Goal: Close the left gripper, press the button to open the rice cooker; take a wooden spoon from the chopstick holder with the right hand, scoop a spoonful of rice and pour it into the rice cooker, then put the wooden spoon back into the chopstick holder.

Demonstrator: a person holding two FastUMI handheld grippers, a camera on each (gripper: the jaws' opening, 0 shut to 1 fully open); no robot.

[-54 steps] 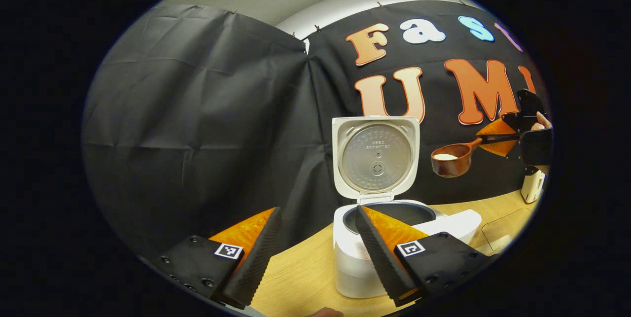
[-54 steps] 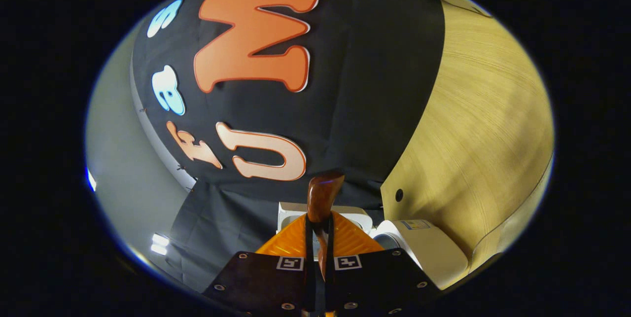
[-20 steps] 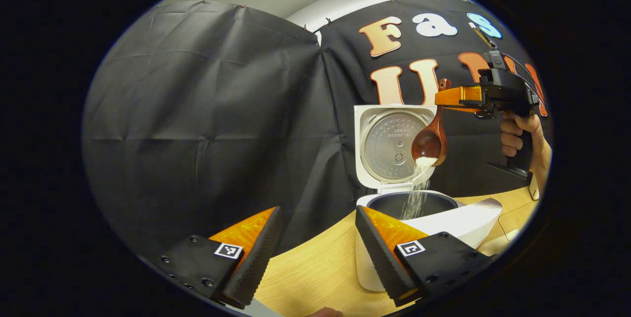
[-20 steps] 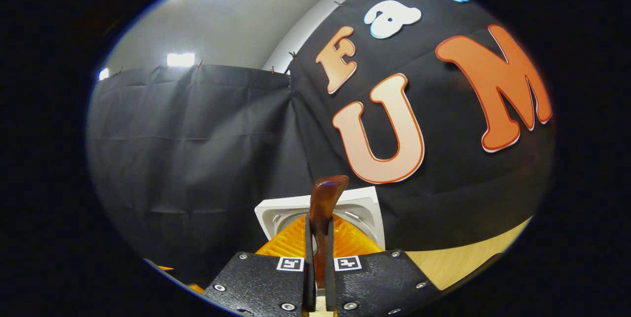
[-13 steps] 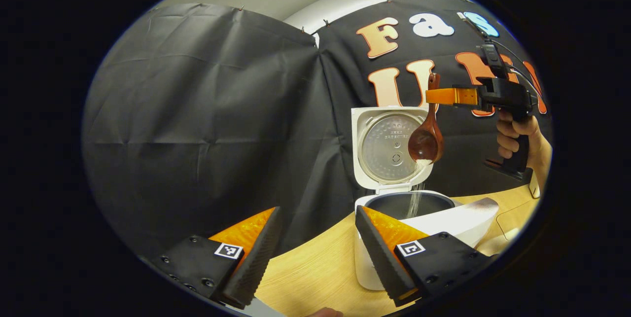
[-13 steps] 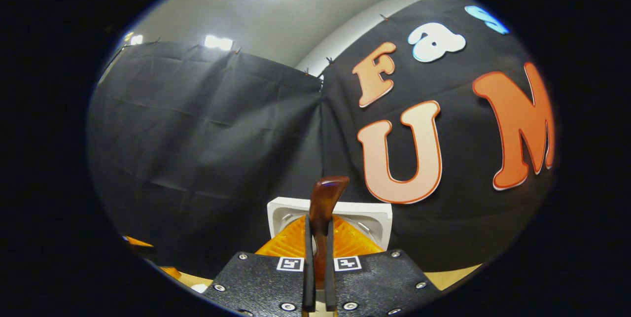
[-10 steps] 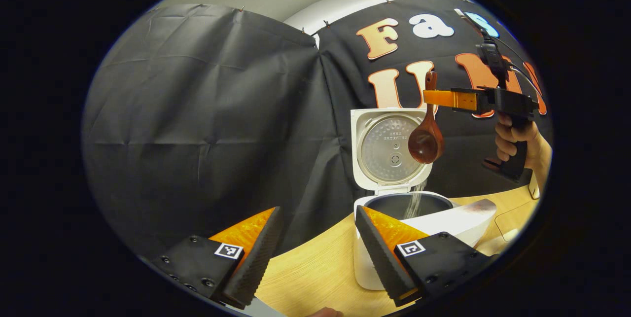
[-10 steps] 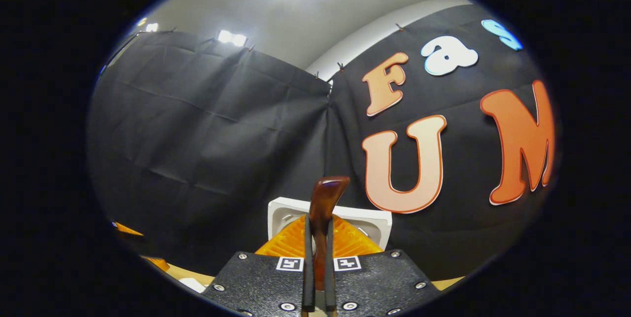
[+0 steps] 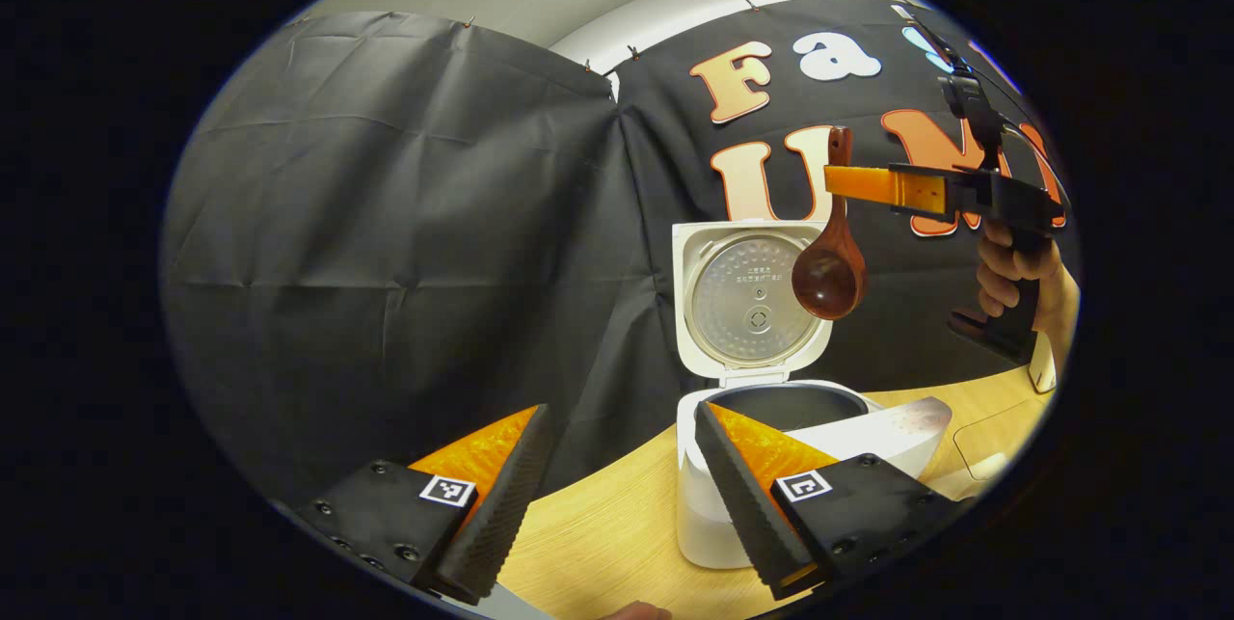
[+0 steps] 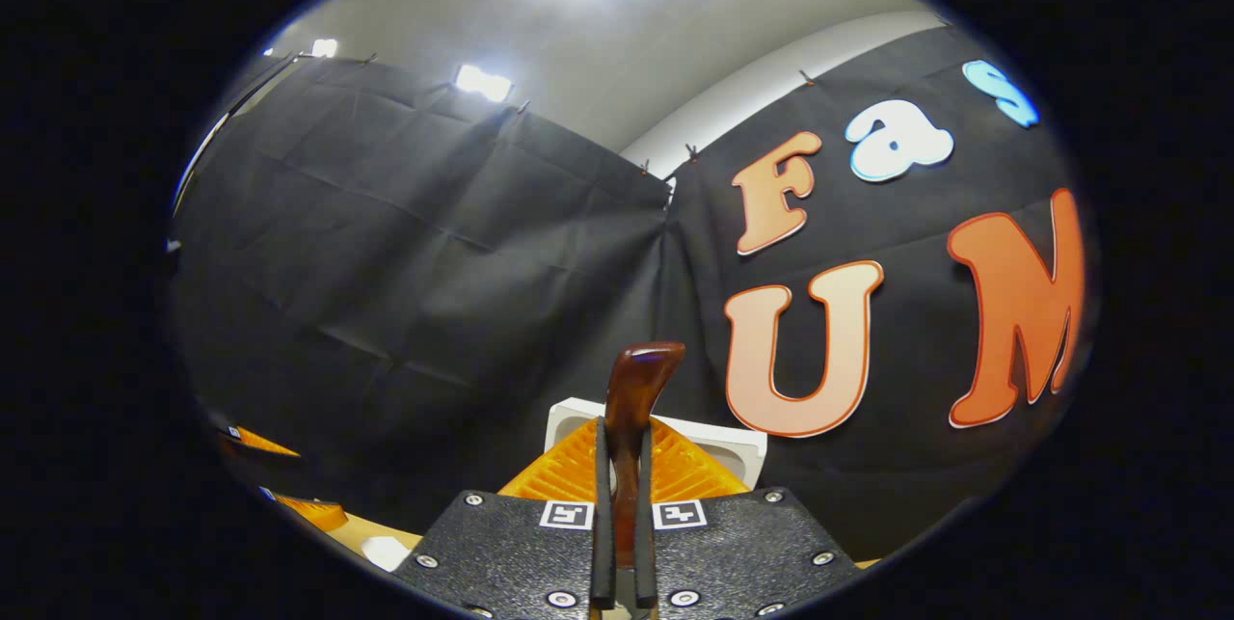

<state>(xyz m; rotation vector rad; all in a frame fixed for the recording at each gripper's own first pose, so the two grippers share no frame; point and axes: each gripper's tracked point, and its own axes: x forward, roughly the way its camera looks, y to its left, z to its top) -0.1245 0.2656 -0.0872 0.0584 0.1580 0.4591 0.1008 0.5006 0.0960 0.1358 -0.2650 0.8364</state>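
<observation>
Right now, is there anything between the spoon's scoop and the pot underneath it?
No. In the left gripper view, bare air separates the wooden spoon, hanging bowl-down from the right gripper, and the open rice cooker; no rice is falling.

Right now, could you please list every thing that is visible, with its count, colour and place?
rice cooker: one, white, on the table, right of centre in the left gripper view; lid open and upright, silver inside; dark inner pot showing.
wooden spoon: one, reddish brown, hanging bowl-down in front of the open lid, above the pot; no rice seen in it.
table: one, light wood, under the cooker.
small white object: one, at the table's far right edge; too cut off to identify.
left gripper: one, black and orange, open, holding nothing.
right gripper: one, black and orange, shut on the spoon handle.
hand: one, holding the right gripper's grip.
</observation>
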